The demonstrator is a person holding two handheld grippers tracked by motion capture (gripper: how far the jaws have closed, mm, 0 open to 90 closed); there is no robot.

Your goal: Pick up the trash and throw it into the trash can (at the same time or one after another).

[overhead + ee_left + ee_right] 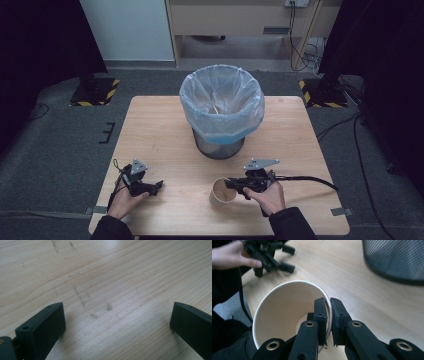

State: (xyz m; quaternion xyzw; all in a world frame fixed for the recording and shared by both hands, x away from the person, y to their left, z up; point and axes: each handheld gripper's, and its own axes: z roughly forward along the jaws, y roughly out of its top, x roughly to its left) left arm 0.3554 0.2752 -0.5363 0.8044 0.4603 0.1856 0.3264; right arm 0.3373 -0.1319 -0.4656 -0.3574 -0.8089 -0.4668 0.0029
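A white paper cup (222,191) stands on the wooden table (160,130) near its front edge, right of centre. My right gripper (231,185) is shut on the cup's rim. In the right gripper view one jaw sits inside the cup (284,305) and the other outside, with the wall pinched at my right gripper (329,302). My left gripper (159,186) rests low at the front left, open. Between the spread jaws of my left gripper (117,312) there is bare wood.
A mesh waste bin (218,145) lined with a pale blue plastic bag (221,100) stands mid-table behind the cup; its mesh wall (397,260) shows at the upper right of the right gripper view. A cable (310,179) trails right from the right gripper.
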